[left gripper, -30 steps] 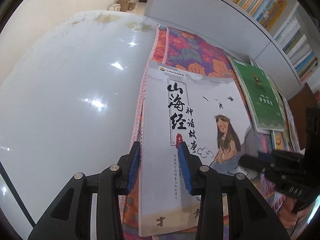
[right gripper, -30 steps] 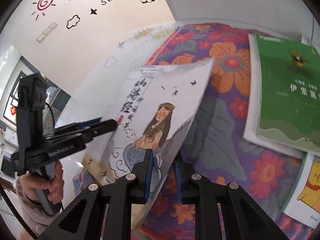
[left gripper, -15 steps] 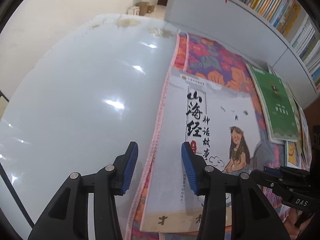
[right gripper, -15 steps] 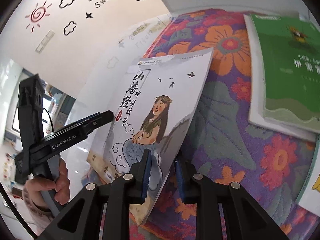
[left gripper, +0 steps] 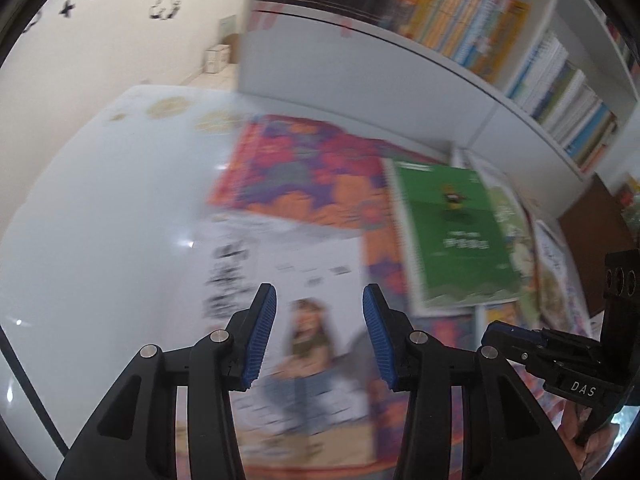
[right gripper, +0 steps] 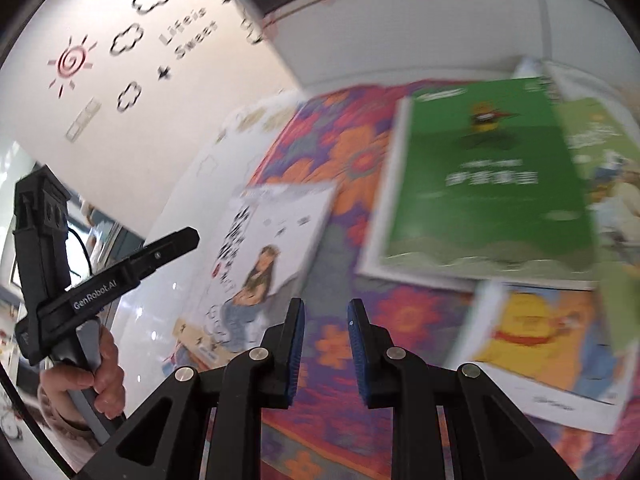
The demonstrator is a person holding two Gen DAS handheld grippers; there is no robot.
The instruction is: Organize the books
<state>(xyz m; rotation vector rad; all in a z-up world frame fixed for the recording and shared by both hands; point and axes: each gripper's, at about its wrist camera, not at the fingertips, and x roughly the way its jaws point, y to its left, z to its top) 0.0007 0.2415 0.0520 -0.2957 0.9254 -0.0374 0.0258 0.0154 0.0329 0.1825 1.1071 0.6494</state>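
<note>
Both grippers are off the white book [left gripper: 308, 280] now. A second ago the right gripper [right gripper: 325, 344] had the book's right edge pinched and tilted up off the cloth; now its jaws are parted a little with only the floral cloth [right gripper: 360, 168] between them, nothing held. The book lies flat, half on the cloth's left edge and half on the white table [left gripper: 100, 208], well left of the right gripper in the right wrist view.

The left gripper [left gripper: 318, 336] had the book's left edge between its pads a second ago. Its jaws have just been opening, and now they are spread and empty, hanging above the cover with the girl drawing showing in the gap. No contact visible.

Both views sit higher and further back than before: more wall, more bookshelf [left gripper: 520, 52] in view, heavy motion blur.

The green book [right gripper: 480, 184] is unmoved on the cloth, right of the white one, overlapping a yellow-cover book [right gripper: 540, 340] and others that are too blurred to read.

A hand [right gripper: 92, 384] grips the left gripper's handle.
</note>
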